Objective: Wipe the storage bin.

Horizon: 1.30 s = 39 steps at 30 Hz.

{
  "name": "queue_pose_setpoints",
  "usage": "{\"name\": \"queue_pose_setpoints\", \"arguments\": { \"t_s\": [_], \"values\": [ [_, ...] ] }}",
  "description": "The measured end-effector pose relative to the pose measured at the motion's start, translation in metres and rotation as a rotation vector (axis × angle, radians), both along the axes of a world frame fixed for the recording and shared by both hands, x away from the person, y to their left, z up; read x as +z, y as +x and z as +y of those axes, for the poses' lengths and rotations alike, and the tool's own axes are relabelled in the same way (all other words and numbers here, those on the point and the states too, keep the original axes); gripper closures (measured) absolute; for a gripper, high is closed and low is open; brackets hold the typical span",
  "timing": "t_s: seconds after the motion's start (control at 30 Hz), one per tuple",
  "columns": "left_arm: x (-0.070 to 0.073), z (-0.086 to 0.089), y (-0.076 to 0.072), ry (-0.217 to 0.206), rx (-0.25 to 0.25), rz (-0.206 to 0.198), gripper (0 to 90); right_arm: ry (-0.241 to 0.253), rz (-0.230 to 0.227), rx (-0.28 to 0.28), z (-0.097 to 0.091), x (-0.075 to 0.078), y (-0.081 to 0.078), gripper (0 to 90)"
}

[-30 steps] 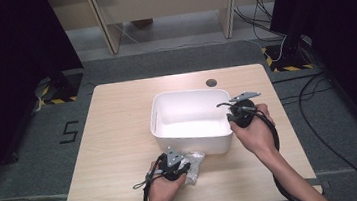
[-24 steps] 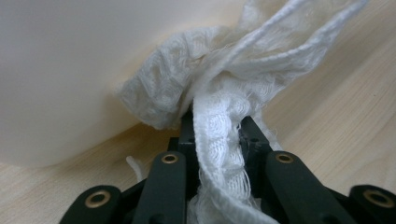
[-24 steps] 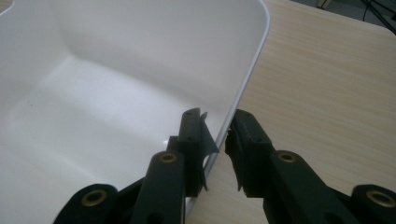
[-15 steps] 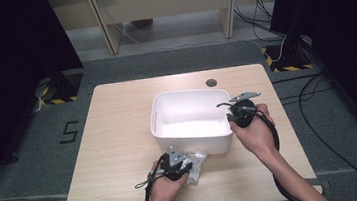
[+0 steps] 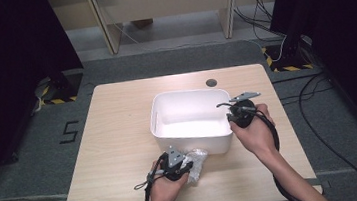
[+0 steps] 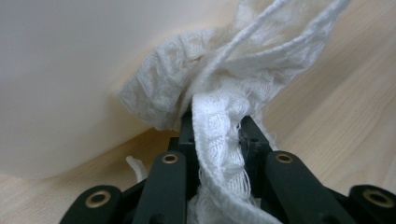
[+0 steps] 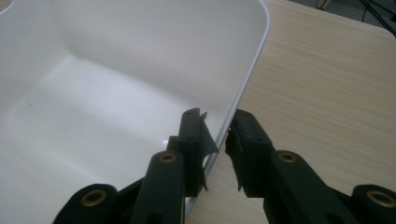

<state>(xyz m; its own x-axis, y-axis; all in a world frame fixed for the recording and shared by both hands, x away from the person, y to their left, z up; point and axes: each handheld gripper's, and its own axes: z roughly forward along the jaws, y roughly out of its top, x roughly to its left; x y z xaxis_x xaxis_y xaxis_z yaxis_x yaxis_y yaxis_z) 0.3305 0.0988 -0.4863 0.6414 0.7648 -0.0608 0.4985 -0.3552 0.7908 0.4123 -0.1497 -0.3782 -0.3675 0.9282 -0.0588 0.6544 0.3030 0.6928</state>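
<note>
A white plastic basin (image 5: 193,141) stands on the wooden table (image 5: 120,137). A crumpled white cloth (image 5: 197,159) lies on the table against the basin's near wall. My left gripper (image 5: 187,166) is shut on the cloth (image 6: 219,116), which bunches between the jaws and rests against the basin wall (image 6: 70,84). My right gripper (image 5: 229,118) is at the basin's right side. It straddles the rim (image 7: 254,60), with one jaw inside and one outside, and is shut on the wall (image 7: 217,135). Nothing lies inside the basin.
A dark round cable hole (image 5: 211,82) sits at the table's far edge behind the basin. Black cables (image 5: 319,116) trail over the grey floor at the right. Bare tabletop (image 7: 327,93) lies to the right of the basin and also to its left.
</note>
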Motion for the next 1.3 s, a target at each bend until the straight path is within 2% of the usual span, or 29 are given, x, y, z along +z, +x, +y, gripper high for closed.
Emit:
{"name": "queue_pose_setpoints", "arguments": {
  "t_s": [0.43,0.63,1.3],
  "values": [
    [0.020,0.002,-0.005,-0.036,-0.001,-0.044,75.6,-0.003,-0.002,0.002,0.000,0.000,0.000,74.9],
    [0.028,0.002,-0.006,-0.036,-0.008,-0.061,75.6,-0.009,-0.005,0.008,0.000,0.000,0.000,74.8],
    [0.039,0.001,-0.007,-0.060,-0.013,-0.080,75.5,-0.008,-0.001,0.007,0.001,0.000,-0.001,74.5]
  ]
}}
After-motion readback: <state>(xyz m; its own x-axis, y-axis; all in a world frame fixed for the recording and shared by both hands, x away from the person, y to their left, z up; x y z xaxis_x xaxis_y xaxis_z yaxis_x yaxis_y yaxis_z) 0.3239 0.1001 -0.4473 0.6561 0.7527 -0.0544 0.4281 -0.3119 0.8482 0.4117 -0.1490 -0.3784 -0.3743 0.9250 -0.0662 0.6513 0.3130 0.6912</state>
